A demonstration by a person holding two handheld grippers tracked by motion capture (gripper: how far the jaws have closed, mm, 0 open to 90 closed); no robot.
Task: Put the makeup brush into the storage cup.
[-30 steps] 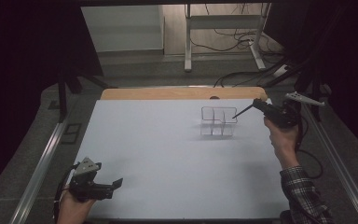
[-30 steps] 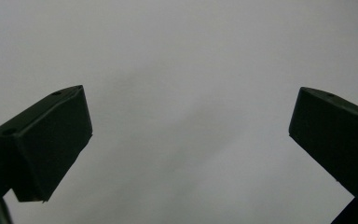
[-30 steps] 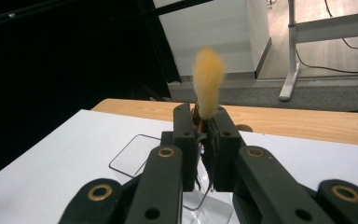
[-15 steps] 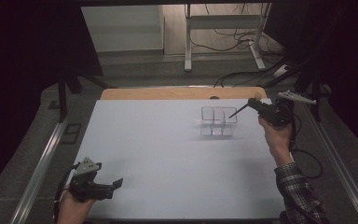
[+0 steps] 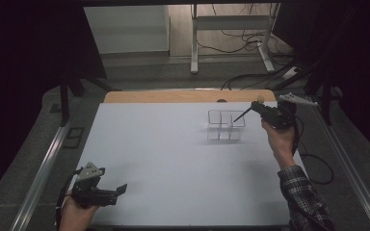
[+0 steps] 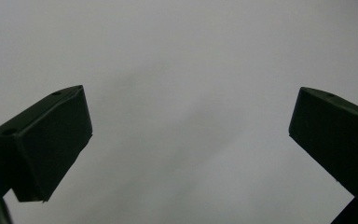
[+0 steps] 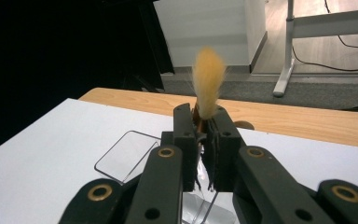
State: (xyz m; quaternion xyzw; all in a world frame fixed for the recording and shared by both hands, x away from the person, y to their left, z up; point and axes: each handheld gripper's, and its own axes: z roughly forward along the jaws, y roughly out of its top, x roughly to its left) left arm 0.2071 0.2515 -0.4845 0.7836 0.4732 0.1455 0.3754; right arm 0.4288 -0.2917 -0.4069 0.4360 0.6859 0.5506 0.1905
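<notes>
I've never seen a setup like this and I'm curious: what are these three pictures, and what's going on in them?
There is no robot here: a person holds a two-jawed claw in each hand at a white table. The high view looks down from above; the other two come from cameras riding on each claw. The left claw rests near the table's front left corner, its jaws wide apart with nothing between them. The right claw is shut on a brush with a tan bristle tuft, its dark handle tip pointing into a clear divided organizer standing on the table.
</notes>
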